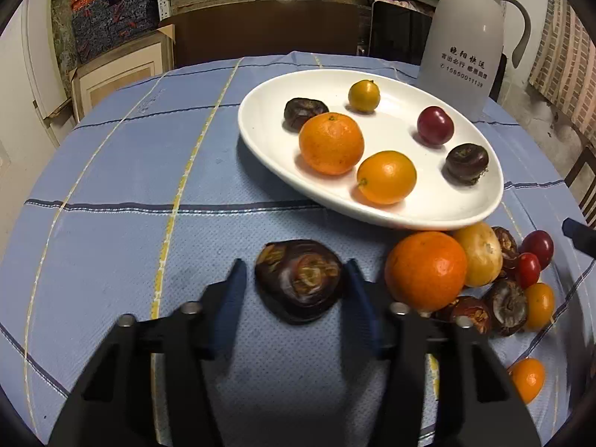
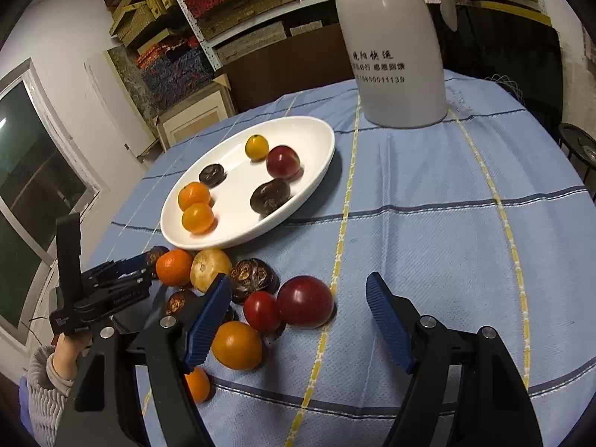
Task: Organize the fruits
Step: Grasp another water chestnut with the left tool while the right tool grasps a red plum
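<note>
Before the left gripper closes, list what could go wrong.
1. The dark water chestnut between the left gripper fingers looks flat and irregular; it may slip out.
2. The mandarin sits close beside the right finger and could get nudged.
3. It leans against the white plate rim, so the pile may roll.

Six fruits on white plate; loose pile beside it.

Plate sits on bench, holding six fruits. Thermos stands behind plate, to its right. Loose fruit pile lies before plate's near rim, possibly touching it. One water chestnut lies left of pile, apart.
</note>
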Demonstrator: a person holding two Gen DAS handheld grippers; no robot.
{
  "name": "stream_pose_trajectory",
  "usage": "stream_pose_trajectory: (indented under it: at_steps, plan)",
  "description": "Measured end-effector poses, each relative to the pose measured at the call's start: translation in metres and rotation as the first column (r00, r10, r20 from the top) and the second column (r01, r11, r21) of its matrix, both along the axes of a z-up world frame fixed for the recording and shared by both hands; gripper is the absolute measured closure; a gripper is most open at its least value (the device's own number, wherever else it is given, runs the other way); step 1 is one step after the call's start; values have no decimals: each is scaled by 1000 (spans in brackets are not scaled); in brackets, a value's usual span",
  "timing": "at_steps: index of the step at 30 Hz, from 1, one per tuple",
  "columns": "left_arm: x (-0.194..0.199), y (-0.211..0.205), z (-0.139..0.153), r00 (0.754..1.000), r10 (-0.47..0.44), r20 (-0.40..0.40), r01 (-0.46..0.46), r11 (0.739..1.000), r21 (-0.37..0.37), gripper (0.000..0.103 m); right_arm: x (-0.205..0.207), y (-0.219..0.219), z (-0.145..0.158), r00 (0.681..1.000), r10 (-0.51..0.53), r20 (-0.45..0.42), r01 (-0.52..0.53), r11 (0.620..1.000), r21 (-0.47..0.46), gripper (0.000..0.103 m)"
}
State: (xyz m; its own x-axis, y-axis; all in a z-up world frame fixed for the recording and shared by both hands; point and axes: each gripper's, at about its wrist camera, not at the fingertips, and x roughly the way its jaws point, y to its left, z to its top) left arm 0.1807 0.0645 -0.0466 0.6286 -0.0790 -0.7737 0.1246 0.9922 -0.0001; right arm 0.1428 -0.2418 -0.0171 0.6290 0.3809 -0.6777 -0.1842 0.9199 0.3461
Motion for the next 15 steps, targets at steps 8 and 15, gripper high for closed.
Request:
stream_pose_trajectory:
  at_steps: [8,15]
  plan:
    - [-16,6,2,1000,1,2,-1,1000,-23,57,2,0,-7,999,23,-42,-22,1000,22,27]
    - [-17,7,1,1000,7,0,-7,1000,-25,57,7,2,-17,995,39,-88,-35,998,47,41]
